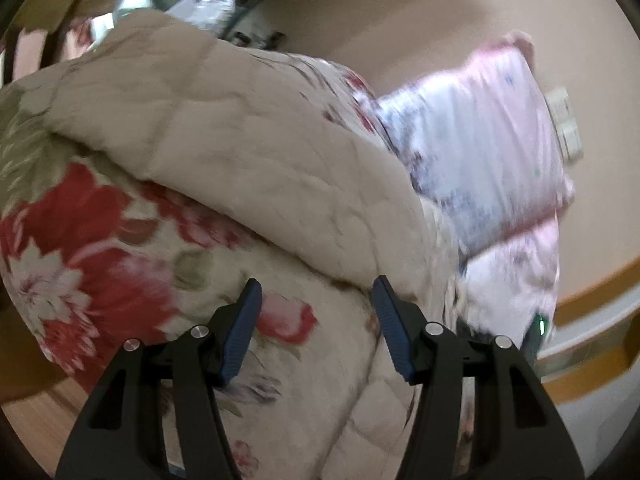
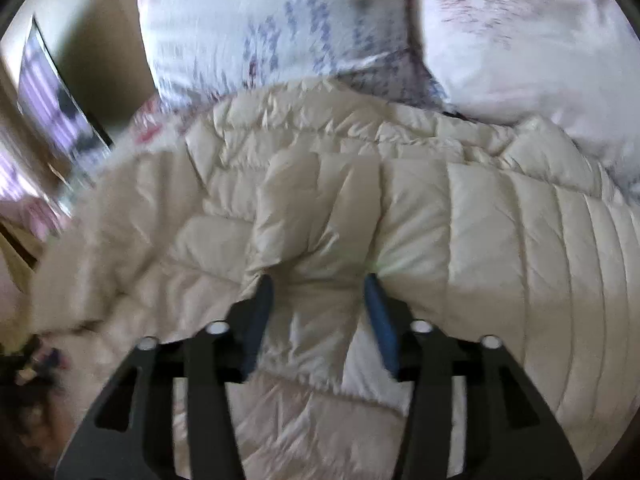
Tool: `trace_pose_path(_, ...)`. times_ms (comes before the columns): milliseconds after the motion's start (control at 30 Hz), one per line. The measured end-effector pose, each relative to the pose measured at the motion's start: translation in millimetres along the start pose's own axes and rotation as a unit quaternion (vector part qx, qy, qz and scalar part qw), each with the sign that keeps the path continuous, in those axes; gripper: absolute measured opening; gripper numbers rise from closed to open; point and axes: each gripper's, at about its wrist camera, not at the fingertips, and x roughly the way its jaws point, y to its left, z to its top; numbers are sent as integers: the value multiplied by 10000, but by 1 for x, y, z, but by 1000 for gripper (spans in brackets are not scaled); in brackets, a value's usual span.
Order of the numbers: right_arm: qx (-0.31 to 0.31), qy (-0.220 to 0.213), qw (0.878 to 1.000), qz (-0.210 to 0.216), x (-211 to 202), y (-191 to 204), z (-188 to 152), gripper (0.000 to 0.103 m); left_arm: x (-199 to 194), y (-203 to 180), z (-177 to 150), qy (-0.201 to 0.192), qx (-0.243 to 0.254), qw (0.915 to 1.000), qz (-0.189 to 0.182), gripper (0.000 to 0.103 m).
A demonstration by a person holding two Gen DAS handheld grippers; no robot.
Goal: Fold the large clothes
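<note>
1. Cream quilted down jacket (image 2: 320, 208) fills most of the right wrist view; it lies spread on a bed, and its puffy stitched panels run across the picture.
2. Right gripper (image 2: 319, 280) has a raised fold of this jacket between its two blue fingers (image 2: 260, 320). The fabric bulges up between them and both pads touch it, so the fingers are clenched on the jacket fold, with a wide lump of cloth keeping them apart.
3. Behind the jacket, at the top of the same view, two white pillows with a bluish print (image 2: 256, 28) lie side by side, touching the far edge of the jacket.
4. At the left edge of this view a dark framed screen (image 2: 52, 92) stands against a beige wall; the picture is blurred there.
5. In the left wrist view the left gripper (image 1: 316, 284) hovers with its blue fingers (image 1: 244, 332) spread wide and nothing between them; they are released.
6. Just before these fingers lies a floral comforter (image 1: 100, 240) with red and pink flowers, and a beige quilted layer (image 1: 240, 140) is folded over it. I cannot tell if this beige layer is the jacket or the back side of the comforter.
7. To the right, the printed pillows (image 1: 492, 140) lean against the beige wall (image 1: 380, 12), near a white wall switch (image 1: 564, 120).
</note>
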Motion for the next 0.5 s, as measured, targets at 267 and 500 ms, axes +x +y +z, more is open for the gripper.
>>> trace_pose_path(267, 59, -93, 9991, 416, -33, 4, -14, 62, -12, 28, 24, -693, -989, 9927, -35, 57)
trace_pose_path(500, 4, -193, 9986, 493, -55, -5, -27, 64, -25, 52, 41, -1104, -1622, 9806, -37, 53)
